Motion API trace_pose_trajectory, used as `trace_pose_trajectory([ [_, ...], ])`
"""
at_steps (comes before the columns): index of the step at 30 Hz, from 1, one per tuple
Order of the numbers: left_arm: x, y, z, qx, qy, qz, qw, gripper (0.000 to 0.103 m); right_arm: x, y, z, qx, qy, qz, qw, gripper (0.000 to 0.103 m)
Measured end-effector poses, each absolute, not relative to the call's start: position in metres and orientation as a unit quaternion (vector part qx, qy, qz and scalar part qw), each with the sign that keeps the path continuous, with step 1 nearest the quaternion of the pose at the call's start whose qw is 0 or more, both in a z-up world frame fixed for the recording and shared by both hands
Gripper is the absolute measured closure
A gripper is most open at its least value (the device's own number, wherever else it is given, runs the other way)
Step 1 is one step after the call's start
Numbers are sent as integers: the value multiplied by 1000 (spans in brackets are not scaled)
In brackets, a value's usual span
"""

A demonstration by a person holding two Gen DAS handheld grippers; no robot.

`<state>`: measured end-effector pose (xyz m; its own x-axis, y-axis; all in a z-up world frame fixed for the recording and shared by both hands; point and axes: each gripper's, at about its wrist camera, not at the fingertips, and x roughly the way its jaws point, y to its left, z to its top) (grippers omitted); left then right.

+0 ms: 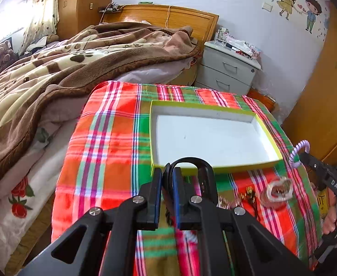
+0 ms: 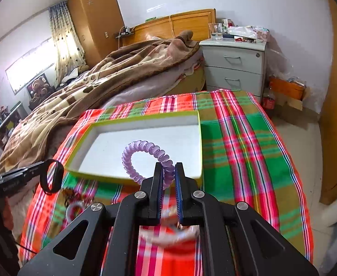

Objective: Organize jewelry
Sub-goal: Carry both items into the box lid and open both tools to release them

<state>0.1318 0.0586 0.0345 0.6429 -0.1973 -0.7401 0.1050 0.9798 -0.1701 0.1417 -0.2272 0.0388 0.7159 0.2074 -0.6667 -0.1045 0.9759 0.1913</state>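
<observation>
A shallow box (image 1: 264, 127) with a yellow-green rim and white inside lies on the plaid cloth; it also shows in the right wrist view (image 2: 199, 138). My left gripper (image 1: 167, 174) is shut on a black band (image 1: 191, 161) and holds it just above the box's near edge; the band also shows in the right wrist view (image 2: 44, 179). My right gripper (image 2: 168, 172) is shut on a purple spiral hair tie (image 2: 141, 148), held over the box's near rim; the tie also shows in the left wrist view (image 1: 300, 150).
More jewelry lies on the cloth in front of the box: a pale ring-shaped piece (image 1: 278, 189), a small gold piece (image 1: 249, 194) and a clear coil (image 2: 75, 208). A bed with a brown blanket (image 1: 53, 69) is left; a grey nightstand (image 1: 230, 69) stands behind.
</observation>
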Motion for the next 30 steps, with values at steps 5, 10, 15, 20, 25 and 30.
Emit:
trace_pose_trajectory([
  [5, 158, 50, 34, -60, 416, -99, 902, 93, 174, -233, 33, 75, 390, 87, 913, 93],
  [10, 187, 44, 30, -63, 423, -99, 898, 93, 208, -238, 27, 75, 414, 86, 903, 93],
  [15, 217, 36, 20, -74, 439, -109, 889, 93, 238, -241, 18, 72, 441, 85, 890, 93],
  [20, 240, 25, 9, -67, 451, -113, 883, 93, 261, -239, 6, 69, 467, 86, 877, 93],
  [25, 258, 22, -3, -65, 466, -104, 876, 93, 279, -235, -3, 70, 485, 88, 867, 93],
  [30, 267, 24, -12, -71, 474, -102, 871, 93, 292, -229, -9, 66, 499, 87, 860, 93],
])
